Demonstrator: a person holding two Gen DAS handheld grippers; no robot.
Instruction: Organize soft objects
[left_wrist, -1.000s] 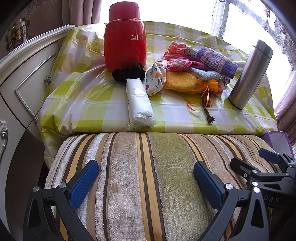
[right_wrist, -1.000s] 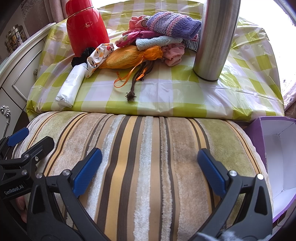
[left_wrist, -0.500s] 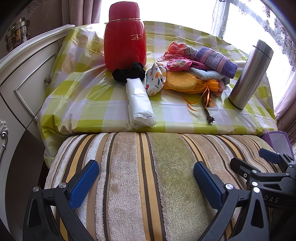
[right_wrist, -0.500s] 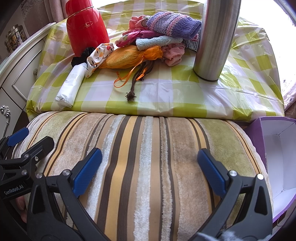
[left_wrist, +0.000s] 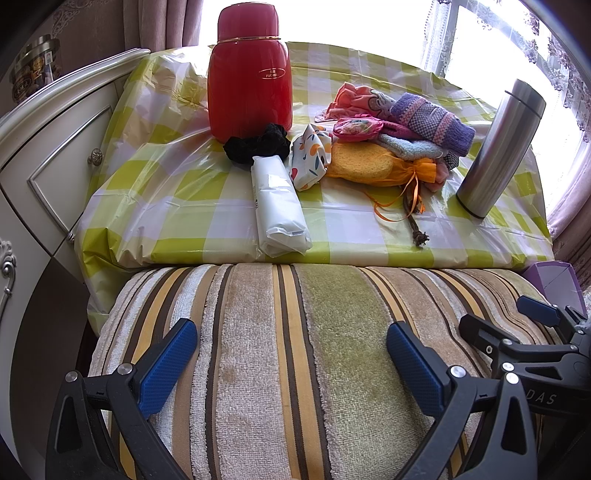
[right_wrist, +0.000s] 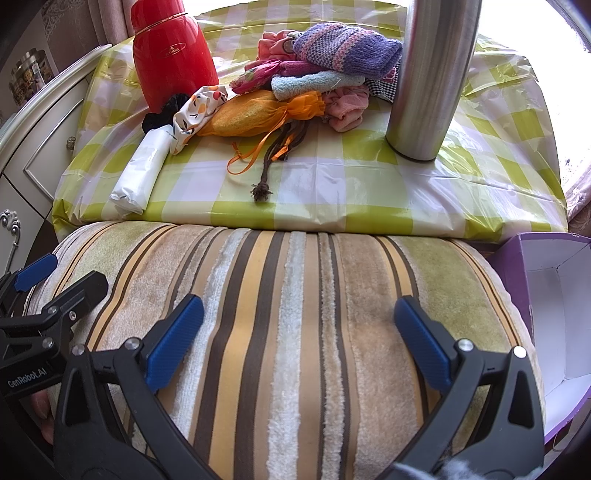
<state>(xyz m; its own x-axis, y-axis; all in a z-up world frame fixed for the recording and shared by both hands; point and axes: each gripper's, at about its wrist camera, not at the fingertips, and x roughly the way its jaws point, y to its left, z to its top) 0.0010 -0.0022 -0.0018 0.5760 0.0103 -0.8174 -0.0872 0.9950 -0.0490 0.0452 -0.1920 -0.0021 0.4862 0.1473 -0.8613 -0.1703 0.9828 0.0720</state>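
Both grippers hung over the striped cushion (left_wrist: 295, 354) at the near edge of the bench (left_wrist: 177, 184), each with its blue-padded fingers spread wide and nothing between them. Left gripper (left_wrist: 291, 363) sat toward the left of the cushion, right gripper (right_wrist: 299, 339) toward the right, side by side and near each other; neither one touched any of the soft things.

Those lay farther off, on the green-and-white checked cover of the bench. A pile of knitted and terry cloths (left_wrist: 406, 125) sat toward the far right, a purple knit piece (right_wrist: 347, 51) on top and a pale blue one (right_wrist: 314, 83) under it. Against the pile's near side lay a yellow sponge in an orange mesh bag (left_wrist: 373, 164), its ribbons trailing toward the near edge beside a brown cord (right_wrist: 271, 166). Just left of it was a white patterned scrunchie (left_wrist: 308, 158), then a black scrunchie (left_wrist: 258, 146) touching the foot of a red flask (left_wrist: 249, 77). A white wrapped pack (left_wrist: 279, 210) lay lengthwise, reaching from the black scrunchie to the near edge.

A steel tumbler (left_wrist: 498, 147) stood upright to the right of the pile. Beyond the cushion's right end stood an open purple box (right_wrist: 554, 306), white inside. A cream cabinet (left_wrist: 55, 147) stood at the left.
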